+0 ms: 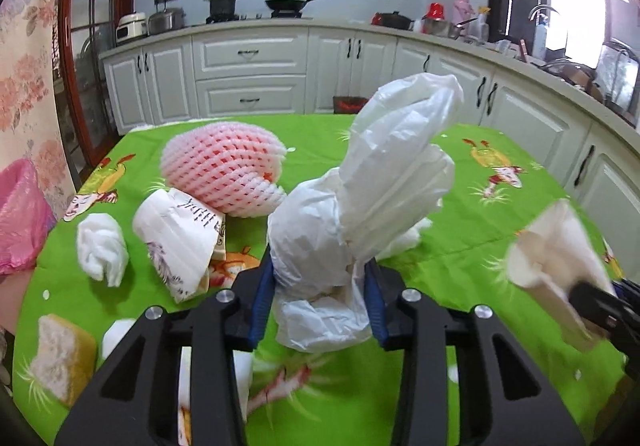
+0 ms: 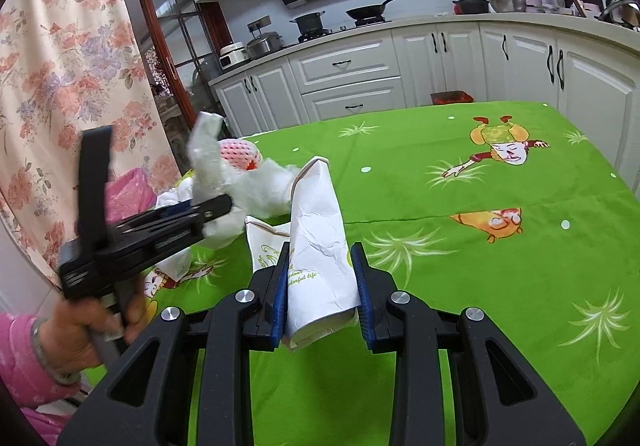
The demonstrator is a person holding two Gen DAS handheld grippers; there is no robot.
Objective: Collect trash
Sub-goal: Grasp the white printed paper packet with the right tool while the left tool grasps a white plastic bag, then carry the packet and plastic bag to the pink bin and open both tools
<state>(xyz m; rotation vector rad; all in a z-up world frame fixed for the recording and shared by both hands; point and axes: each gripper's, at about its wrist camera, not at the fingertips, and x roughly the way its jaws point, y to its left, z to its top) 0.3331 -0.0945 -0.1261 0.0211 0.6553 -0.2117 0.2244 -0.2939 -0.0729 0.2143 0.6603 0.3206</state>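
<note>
My left gripper [image 1: 318, 274] is shut on a crumpled white plastic bag [image 1: 360, 197] and holds it just above the green tablecloth [image 1: 460, 246]. My right gripper [image 2: 322, 286] is shut on a crushed white paper cup [image 2: 320, 230]; that cup also shows at the right of the left wrist view [image 1: 552, 258]. On the cloth to the left lie a pink foam fruit net [image 1: 224, 169], another crushed paper cup [image 1: 180, 242], a white tissue wad [image 1: 102, 250] and a yellow sponge [image 1: 62, 354]. The left gripper and its bag show in the right wrist view [image 2: 224, 181].
A pink bag [image 1: 20, 217] hangs open at the table's left edge. White kitchen cabinets [image 1: 252, 77] and a counter with pots stand behind the table. A flowered curtain [image 2: 68, 85] hangs at the left. The right half of the cloth [image 2: 500, 246] is bare.
</note>
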